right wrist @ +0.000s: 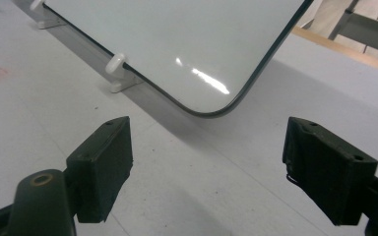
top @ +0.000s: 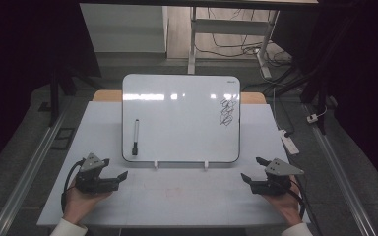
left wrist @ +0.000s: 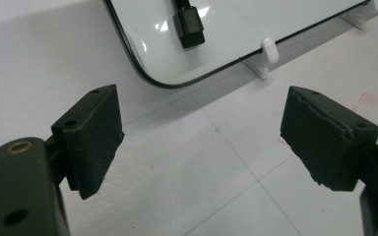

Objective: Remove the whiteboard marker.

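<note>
Whiteboard propped at the middle of the table, both of your grippers empty in front of it.

The whiteboard leans back on two small white feet near the far half of the white table; a black scribble sits near its upper right corner, and a marker with a black cap clings to its left part, cap end down. Your left gripper rests low on the table near the board's lower left corner, jaws spread wide with nothing between them; in the left gripper view that rounded corner and the marker cap lie just beyond its pads. Your right gripper sits near the lower right corner, jaws likewise wide apart and empty, well apart from the left one. Neither touches the board.
</note>
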A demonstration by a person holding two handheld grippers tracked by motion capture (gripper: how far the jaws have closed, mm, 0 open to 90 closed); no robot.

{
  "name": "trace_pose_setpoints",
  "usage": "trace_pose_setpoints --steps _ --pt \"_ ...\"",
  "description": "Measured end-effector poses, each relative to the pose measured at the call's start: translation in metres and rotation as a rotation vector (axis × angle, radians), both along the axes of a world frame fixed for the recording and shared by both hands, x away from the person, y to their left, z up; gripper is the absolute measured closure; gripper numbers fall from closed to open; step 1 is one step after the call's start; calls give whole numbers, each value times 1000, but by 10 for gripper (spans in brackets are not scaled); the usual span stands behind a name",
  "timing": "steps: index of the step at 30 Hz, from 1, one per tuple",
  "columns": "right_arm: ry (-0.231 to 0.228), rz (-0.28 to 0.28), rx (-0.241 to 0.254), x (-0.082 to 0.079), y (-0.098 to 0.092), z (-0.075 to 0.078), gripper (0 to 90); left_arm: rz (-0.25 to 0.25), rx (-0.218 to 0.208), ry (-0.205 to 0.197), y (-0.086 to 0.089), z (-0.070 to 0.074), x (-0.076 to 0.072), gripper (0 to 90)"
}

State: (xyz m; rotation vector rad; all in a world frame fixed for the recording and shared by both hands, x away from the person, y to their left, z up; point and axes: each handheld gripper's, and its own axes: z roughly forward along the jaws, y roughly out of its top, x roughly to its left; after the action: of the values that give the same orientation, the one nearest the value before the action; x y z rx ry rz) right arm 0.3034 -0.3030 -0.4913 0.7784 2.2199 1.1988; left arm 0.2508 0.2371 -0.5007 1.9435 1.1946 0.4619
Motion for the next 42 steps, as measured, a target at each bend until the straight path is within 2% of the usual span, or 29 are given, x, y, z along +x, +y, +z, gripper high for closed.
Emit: trace_pose_setpoints --steps 4,9,17,21,27,42 --pt "1 1 3 0 1 -1 193 1 4 0 0 0 -1 170" --pt "-26 -9 7 -2 1 2 196 12 7 4 1 0 -1 173" --pt "-13 -6 3 -2 1 3 213 18 16 9 1 7 2 178" --pt "-18 -6 0 -3 3 4 218 24 19 -7 -2 23 10 185" --pt "-23 -8 -3 -4 3 5 223 26 32 -23 -7 34 20 193" --pt "-32 -11 -20 -5 7 4 231 38 97 -55 -35 60 71 224"
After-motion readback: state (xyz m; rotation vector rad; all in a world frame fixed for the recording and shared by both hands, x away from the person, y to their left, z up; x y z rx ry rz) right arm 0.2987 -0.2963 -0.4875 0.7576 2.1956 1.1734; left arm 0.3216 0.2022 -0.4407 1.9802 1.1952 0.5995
